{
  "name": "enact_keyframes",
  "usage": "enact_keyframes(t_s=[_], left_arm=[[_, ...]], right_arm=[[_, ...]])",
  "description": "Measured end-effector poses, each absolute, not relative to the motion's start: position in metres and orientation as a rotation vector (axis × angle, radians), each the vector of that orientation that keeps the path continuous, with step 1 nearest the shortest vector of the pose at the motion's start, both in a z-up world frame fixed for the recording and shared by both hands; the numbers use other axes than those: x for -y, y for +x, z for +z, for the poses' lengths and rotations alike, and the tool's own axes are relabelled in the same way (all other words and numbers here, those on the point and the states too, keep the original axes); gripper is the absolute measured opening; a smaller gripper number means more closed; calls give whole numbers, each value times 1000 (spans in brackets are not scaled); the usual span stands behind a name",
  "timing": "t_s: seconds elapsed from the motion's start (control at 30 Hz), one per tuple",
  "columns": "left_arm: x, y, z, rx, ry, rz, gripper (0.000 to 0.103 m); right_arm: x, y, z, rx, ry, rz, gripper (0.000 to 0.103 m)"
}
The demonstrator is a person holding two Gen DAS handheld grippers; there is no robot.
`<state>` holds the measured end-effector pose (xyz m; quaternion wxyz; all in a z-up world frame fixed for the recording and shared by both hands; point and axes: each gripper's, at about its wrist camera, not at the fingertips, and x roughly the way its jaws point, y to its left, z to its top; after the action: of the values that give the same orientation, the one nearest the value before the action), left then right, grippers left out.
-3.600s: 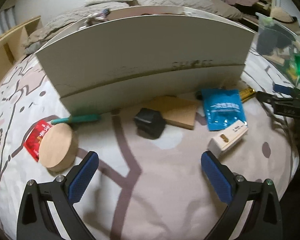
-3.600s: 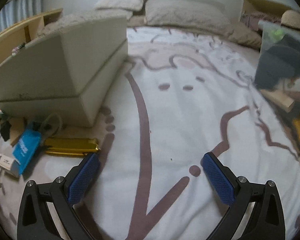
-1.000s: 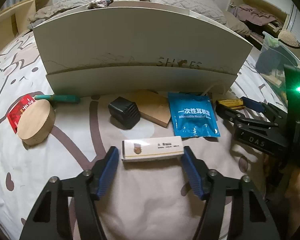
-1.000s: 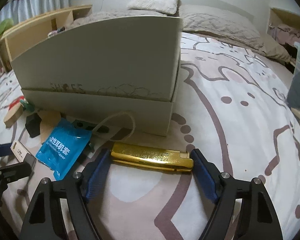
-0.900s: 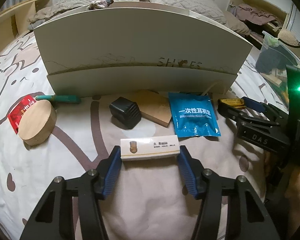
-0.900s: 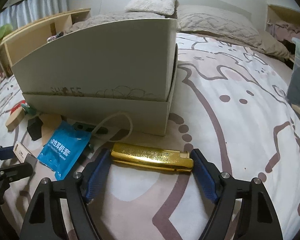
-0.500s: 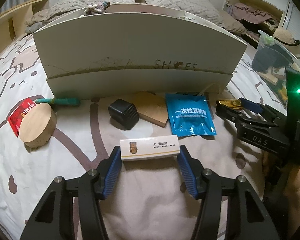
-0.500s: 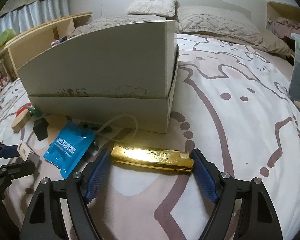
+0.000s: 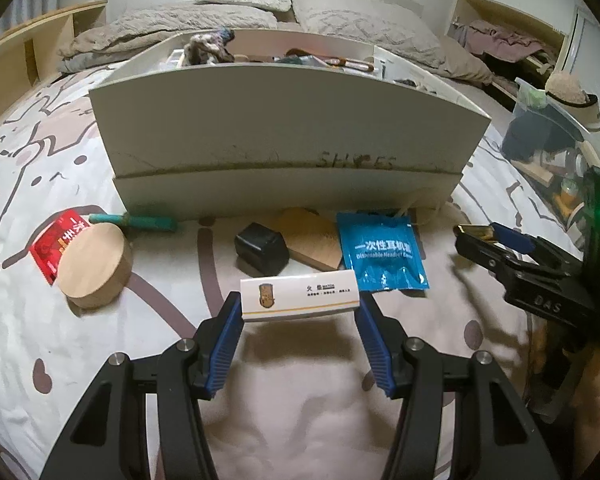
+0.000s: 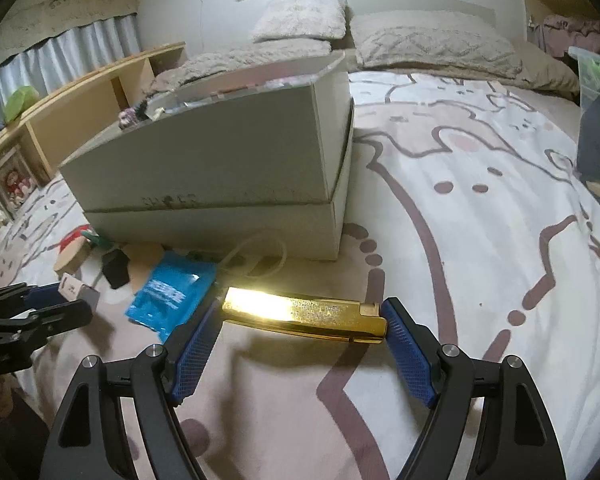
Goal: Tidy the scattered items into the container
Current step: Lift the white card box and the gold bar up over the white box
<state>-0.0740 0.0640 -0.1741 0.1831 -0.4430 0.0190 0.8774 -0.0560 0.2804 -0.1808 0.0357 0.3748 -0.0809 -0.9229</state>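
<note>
My left gripper (image 9: 298, 320) is shut on a white matchbox (image 9: 299, 298) and holds it above the bedspread, in front of the white shoe box (image 9: 288, 128), which holds several items. My right gripper (image 10: 302, 330) is shut on a gold bar-shaped case (image 10: 304, 314), lifted off the bed near the box's right corner (image 10: 336, 184). On the bed in front of the box lie a blue sachet (image 9: 380, 254), a black cube (image 9: 262, 248), a wooden board (image 9: 312, 236), a wooden disc (image 9: 94, 266), a red packet (image 9: 56, 240) and a teal pen (image 9: 140, 222).
A pale cord loop (image 10: 260, 254) lies by the box's front corner. The right gripper's body (image 9: 540, 272) shows at the right of the left wrist view. A clear bin with dark items (image 10: 598, 120) stands at the bed's right. Wooden shelves (image 10: 80, 108) run along the left.
Both grippers closed on their items about a second ago and have since lifted them off the bed, so the inside of the box has come into view.
</note>
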Motion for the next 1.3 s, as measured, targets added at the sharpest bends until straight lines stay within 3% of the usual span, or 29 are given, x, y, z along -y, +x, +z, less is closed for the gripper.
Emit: enact_keyframes(t_s=[0.6,1.3], left_arm=[[-43,-76,-125,-21,-1091,2560,57],[-40,-131,-57,35,-926,2578,57]], right_arm=[[-270,-33,-110,225,893,-2811,81],[-275,-76,-39,183,715,-2779,82]])
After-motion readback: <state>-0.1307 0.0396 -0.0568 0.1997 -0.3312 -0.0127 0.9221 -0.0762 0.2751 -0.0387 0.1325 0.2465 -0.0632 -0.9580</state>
